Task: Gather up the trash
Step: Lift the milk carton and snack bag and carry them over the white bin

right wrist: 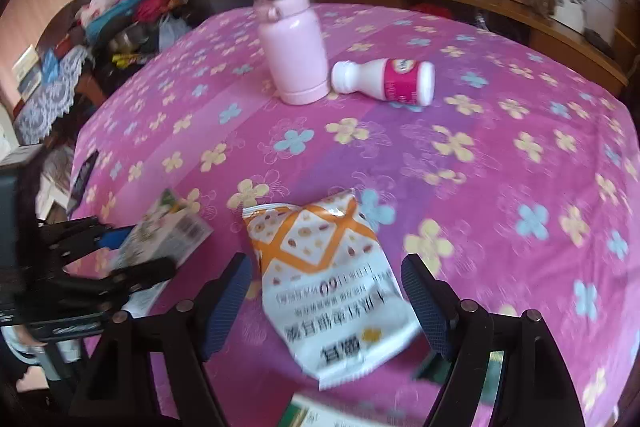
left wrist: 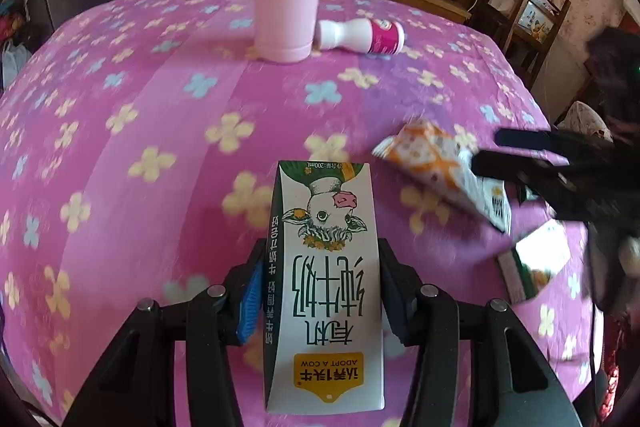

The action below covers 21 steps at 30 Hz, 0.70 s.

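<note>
My left tool (left wrist: 320, 287) is clamped on a milk carton (left wrist: 324, 267), blue pads pressed to both sides, carton raised over the table (left wrist: 120, 147) w/ its pink flowered cloth. My right tool (right wrist: 326, 303) stands apart, jaws wide; a snack packet (right wrist: 324, 279) sits between them but the pads aren't touching it (whether it lies flat on the cloth I can't tell, pic is blurred). Far side of the table: a pink flask (right wrist: 290, 47) upright, and a small white bottle (right wrist: 386, 81) w/ pink label lying on its side just beside it.
</note>
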Motion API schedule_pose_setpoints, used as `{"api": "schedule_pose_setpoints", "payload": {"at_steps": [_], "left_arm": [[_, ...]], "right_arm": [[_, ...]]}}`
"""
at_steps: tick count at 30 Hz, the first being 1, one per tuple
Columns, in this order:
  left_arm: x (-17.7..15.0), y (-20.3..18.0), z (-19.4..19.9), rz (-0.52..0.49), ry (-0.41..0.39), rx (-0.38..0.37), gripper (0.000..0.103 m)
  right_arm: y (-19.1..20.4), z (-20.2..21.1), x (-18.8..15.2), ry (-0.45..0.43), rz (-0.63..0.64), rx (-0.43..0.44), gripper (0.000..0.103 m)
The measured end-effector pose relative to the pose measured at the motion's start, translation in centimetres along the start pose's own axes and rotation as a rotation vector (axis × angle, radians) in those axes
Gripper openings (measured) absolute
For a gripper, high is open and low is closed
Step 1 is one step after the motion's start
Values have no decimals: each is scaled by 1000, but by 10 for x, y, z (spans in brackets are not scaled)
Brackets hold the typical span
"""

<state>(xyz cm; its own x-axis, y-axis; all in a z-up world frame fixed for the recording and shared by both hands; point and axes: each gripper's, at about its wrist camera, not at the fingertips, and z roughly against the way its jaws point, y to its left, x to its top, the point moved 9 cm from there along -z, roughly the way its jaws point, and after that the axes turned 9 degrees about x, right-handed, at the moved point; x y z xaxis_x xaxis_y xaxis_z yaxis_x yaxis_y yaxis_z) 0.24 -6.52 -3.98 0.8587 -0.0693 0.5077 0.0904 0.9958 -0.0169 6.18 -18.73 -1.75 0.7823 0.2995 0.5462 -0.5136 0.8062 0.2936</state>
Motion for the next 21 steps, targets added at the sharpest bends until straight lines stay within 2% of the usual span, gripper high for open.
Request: {"api": "schedule_pose_setpoints", "payload": {"at_steps": [6, 11, 15, 16, 19, 20, 21], "left_arm": [[-13, 8, -2, 25, 19, -2, 53], [-14, 5, -9, 38, 20, 4, 53], [-14, 0, -13, 33, 18, 11, 54], [-15, -1, -16, 30, 25, 15, 54], [-15, -3, -15, 16, 4, 29, 54], [-15, -2, -15, 17, 4, 27, 54], [-16, -2, -15, 19, 5, 26, 54]], "right_arm": [[8, -37, -4, 104, 60, 19, 83], [7, -43, -7, 116, 82, -48, 83], [-3, -45, -11, 135, 78, -162, 83], [-7, -47, -14, 152, 59, -165, 84], [-14, -42, -15, 103, 11, -158, 80], [-15, -39, -16, 91, 4, -151, 70], [-14, -35, -17, 78, -4, -142, 69]]}}
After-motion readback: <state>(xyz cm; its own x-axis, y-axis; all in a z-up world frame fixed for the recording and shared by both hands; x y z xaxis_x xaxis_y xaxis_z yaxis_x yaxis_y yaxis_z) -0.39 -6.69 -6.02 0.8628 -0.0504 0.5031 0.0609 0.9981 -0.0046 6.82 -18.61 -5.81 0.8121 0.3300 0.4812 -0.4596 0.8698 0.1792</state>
